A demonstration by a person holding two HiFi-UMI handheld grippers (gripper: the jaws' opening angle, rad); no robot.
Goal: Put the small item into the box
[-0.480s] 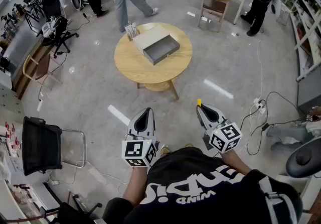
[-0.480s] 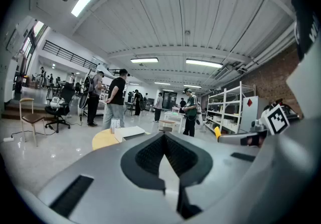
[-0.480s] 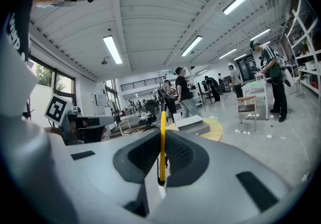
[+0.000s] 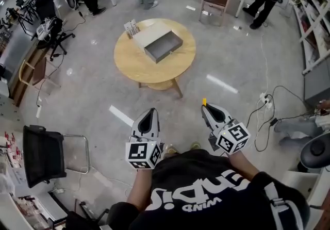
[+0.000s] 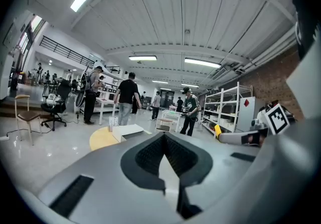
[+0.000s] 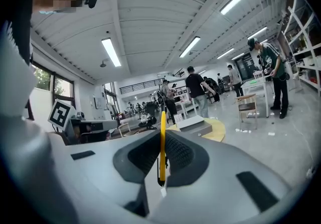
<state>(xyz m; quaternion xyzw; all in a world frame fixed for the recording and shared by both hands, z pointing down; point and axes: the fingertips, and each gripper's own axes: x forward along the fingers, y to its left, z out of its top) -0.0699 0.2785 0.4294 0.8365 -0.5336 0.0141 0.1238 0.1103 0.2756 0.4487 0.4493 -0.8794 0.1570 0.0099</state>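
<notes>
The small item, a thin yellow piece (image 4: pixel 204 102), sticks out from the tip of my right gripper (image 4: pixel 207 107), which is shut on it. In the right gripper view the yellow piece (image 6: pixel 162 140) stands upright, pinched between the jaws. My left gripper (image 4: pixel 150 113) is shut with nothing in it; its jaws meet in the left gripper view (image 5: pixel 164 136). The box (image 4: pixel 163 47) is a grey open tray with a white lid (image 4: pixel 149 35) beside it, on a round wooden table (image 4: pixel 132 66) well ahead of both grippers. The box (image 6: pixel 196 125) also shows far off in the right gripper view.
A small card stand (image 4: pixel 132 29) sits at the table's far left edge. A black chair (image 4: pixel 45 149) stands at my left, a wooden chair (image 4: pixel 215 0) beyond the table. Cables and a power strip (image 4: pixel 264 104) lie on the floor at right. Several people stand at the back.
The table and box sit slightly higher in the head view. The people at the back have shifted. Both grippers keep their places and their grip.
</notes>
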